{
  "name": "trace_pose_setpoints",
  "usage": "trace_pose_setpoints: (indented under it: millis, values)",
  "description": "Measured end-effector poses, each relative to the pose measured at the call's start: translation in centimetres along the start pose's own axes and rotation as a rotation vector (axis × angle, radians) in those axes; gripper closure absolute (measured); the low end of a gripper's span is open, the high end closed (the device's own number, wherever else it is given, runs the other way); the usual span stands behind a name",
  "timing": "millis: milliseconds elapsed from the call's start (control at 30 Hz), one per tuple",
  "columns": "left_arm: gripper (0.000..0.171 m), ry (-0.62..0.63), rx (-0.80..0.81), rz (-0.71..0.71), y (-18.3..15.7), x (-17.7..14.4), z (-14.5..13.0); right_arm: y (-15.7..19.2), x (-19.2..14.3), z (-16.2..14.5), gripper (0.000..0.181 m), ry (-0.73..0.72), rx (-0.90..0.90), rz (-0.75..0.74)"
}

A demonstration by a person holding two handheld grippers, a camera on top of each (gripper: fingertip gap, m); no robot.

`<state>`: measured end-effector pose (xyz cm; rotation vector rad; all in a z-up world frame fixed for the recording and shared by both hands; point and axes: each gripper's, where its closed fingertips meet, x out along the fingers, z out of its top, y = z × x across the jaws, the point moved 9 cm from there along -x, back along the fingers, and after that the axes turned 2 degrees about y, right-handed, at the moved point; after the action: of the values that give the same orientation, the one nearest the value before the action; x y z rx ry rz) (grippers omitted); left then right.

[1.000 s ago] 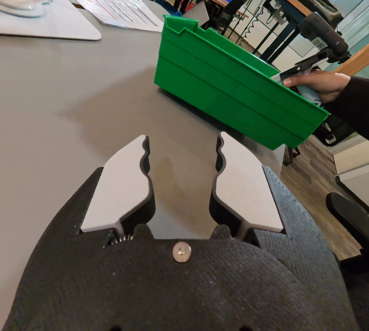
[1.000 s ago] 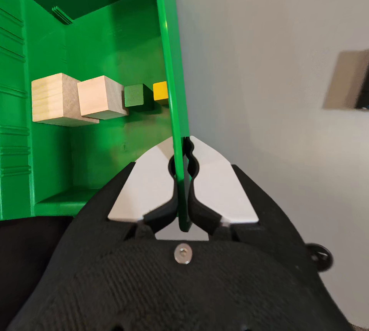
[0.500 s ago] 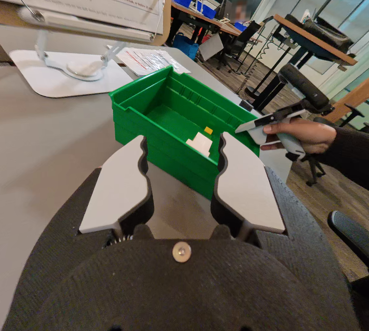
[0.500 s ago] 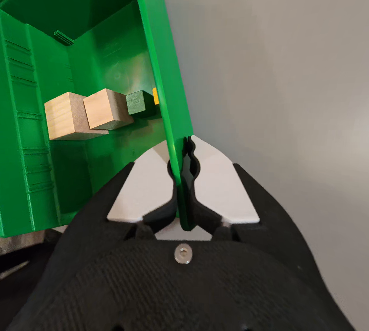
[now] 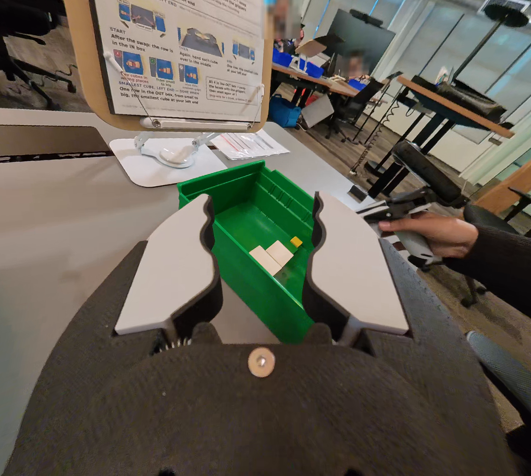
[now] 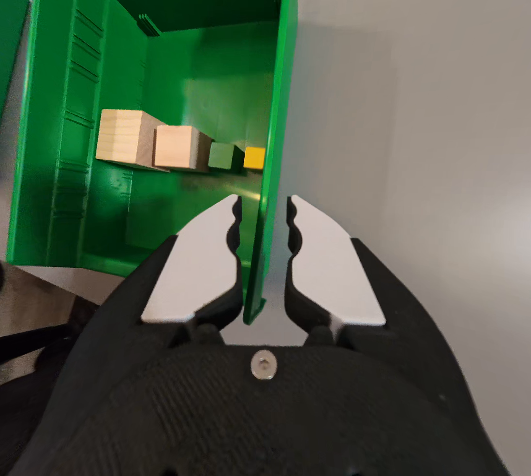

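Observation:
A green plastic bin [image 5: 267, 298] stands on the grey table [image 5: 71, 232]. In it lies a row of cubes: a large wooden cube [image 6: 120, 134], a smaller wooden cube [image 6: 175, 146], a small green cube [image 6: 220, 156] and a smaller yellow cube [image 6: 254, 157]. My right gripper [image 6: 264, 197] is open, with one finger on each side of the bin's side wall [image 6: 283, 60], and it does not grip the wall. It also shows in the left wrist view [image 5: 373, 212], held by a hand at the bin's right side. My left gripper [image 5: 262, 197] is open and empty, above and in front of the bin.
A document stand with an instruction sheet [image 5: 178, 31] stands on a white base [image 5: 161, 163] behind the bin. A laminated sheet [image 5: 250, 144] lies beside it. The table's right edge runs close to the bin. Another green surface [image 6: 11, 45] shows left of the bin.
My right gripper has opened and let go of the bin wall. The bin went from tilted to flat on the table. My left gripper's view rose and came closer to the bin.

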<state>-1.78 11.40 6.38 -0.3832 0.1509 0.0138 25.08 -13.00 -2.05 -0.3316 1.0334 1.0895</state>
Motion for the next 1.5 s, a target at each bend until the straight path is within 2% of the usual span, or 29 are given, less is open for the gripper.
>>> trace_pose_setpoints:
  millis: [100,300,367,433,467,667,733,867,1000,1133,1267,1400,1500]
  values:
    - [0.105,-0.001,0.002,-0.012,-0.4,0.1,0.0,0.0,0.5,2.2,0.150,0.030,-0.040,-0.022]
    - [0.104,0.029,0.020,-0.017,-0.6,0.7,-0.5,-0.4,4.7,5.3,0.150,0.225,-0.009,0.031]
    - [0.104,0.035,0.007,-0.015,0.0,0.8,-0.7,-0.6,6.0,5.7,0.153,0.298,-0.033,0.011]
    - [0.104,0.038,-0.019,-0.009,0.9,0.8,-0.9,-0.9,7.0,5.6,0.171,0.351,-0.073,-0.006]
    - [0.105,0.037,-0.033,-0.005,1.4,0.7,-1.0,-1.0,7.3,5.6,0.173,0.367,-0.069,0.004]
    - [0.105,0.013,-0.088,0.012,3.6,-0.4,-0.5,-0.8,7.4,5.9,0.175,0.389,-0.089,-0.007]
    - [0.105,-0.002,-0.081,0.014,3.7,-1.5,0.4,-0.7,7.3,6.2,0.174,0.368,-0.016,0.028]
    - [0.105,-0.070,-0.030,0.085,4.3,-4.8,2.8,0.5,7.3,7.0,0.174,0.324,-0.006,0.039]
    - [0.106,-0.151,-0.044,0.159,5.8,-8.4,4.5,2.2,7.9,7.3,0.174,0.336,0.005,0.048]
    - [0.108,-0.173,-0.079,0.235,7.7,-11.3,5.0,4.2,8.8,7.3,0.174,0.331,0.076,0.083]
    - [0.109,-0.190,-0.084,0.253,8.2,-13.6,5.4,7.5,10.1,7.5,0.174,0.306,0.109,0.088]
    - [0.109,-0.188,-0.083,0.286,8.6,-15.0,5.2,10.7,11.7,8.0,0.174,0.257,0.073,0.058]
    - [0.108,-0.175,-0.080,0.268,8.2,-15.8,5.0,12.5,12.8,8.0,0.171,0.257,0.102,0.092]
